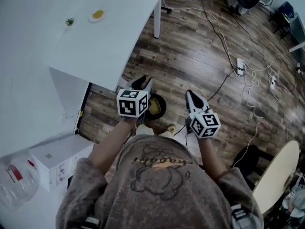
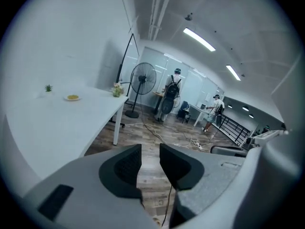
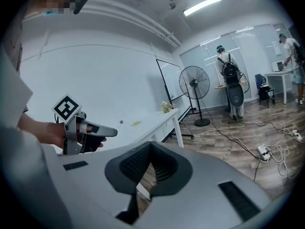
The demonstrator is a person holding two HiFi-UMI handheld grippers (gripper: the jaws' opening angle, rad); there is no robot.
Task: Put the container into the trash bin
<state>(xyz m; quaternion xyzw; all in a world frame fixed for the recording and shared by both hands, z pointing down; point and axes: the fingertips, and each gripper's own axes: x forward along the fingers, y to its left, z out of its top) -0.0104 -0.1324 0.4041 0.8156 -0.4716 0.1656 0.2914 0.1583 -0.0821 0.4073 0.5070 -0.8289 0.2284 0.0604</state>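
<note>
1. Your left gripper (image 2: 150,149) is out over the wood floor (image 1: 190,56). Its claw is narrow, with a slim gap between the jaws. Only floorboards show through that gap, so it holds nothing.
2. Your right gripper (image 3: 150,146) has its jaw tips pressed together, and nothing is caught between them.
3. In the head view both grippers sit side by side in front of your chest, apart from each other. The left one is near the corner of the white table (image 1: 95,46).
4. The trash bin (image 1: 163,108) is small, dark and round. It stands on the floor below and shows between the two grippers, just beside the left one.
5. The container is in neither claw. A yellowish thing (image 1: 153,106) lies inside the bin. It may be the container, but it is too small to be sure.
6. At your lower left, a white box (image 1: 59,159) and a clear plastic jug (image 1: 16,178) with a red label sit side by side on a white surface.
7. On the table, well apart from both grippers, a small plate (image 1: 97,15) carries something yellow. A tiny green plant (image 1: 70,21) stands near it.
</note>
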